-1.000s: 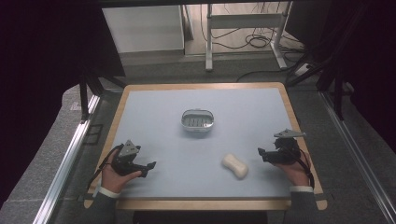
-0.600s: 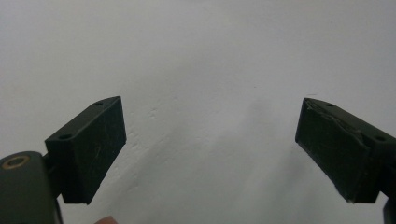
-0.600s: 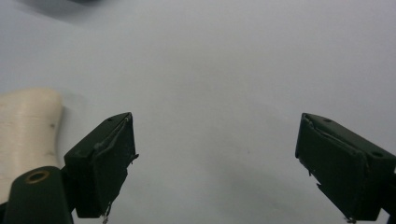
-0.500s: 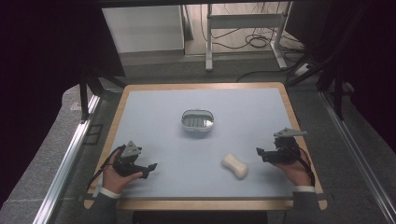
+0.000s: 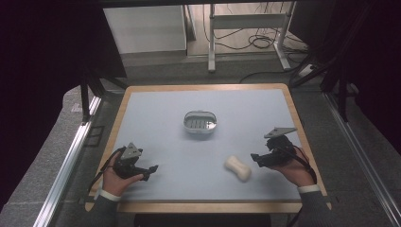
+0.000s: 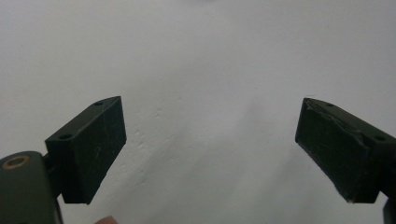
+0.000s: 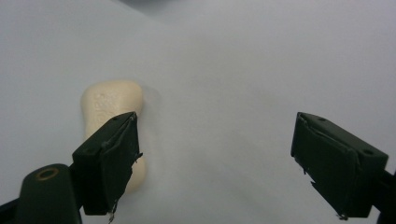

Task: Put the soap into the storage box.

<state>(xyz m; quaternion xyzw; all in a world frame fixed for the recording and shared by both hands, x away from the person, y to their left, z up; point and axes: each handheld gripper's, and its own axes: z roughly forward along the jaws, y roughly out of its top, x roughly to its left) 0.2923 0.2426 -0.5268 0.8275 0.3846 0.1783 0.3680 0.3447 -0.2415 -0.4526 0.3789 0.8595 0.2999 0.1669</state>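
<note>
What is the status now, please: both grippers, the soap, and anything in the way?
Right gripper open, jaws just closing slightly, nothing between them, beside the soap. Left gripper open, empty. Soap flat on table; path to soap dish unobstructed.

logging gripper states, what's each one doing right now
Left gripper: open, nothing between its jaws.
Right gripper: open, jaws have just been closing a little, holding nothing; the soap bar lies beside one jaw.

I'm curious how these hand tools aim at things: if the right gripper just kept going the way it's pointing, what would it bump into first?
Probably the cream soap bar: the right gripper points toward it, jaws open and just narrowed, nothing between them. In its own view the soap sits off-centre behind one jaw, so it might graze or miss.
</note>
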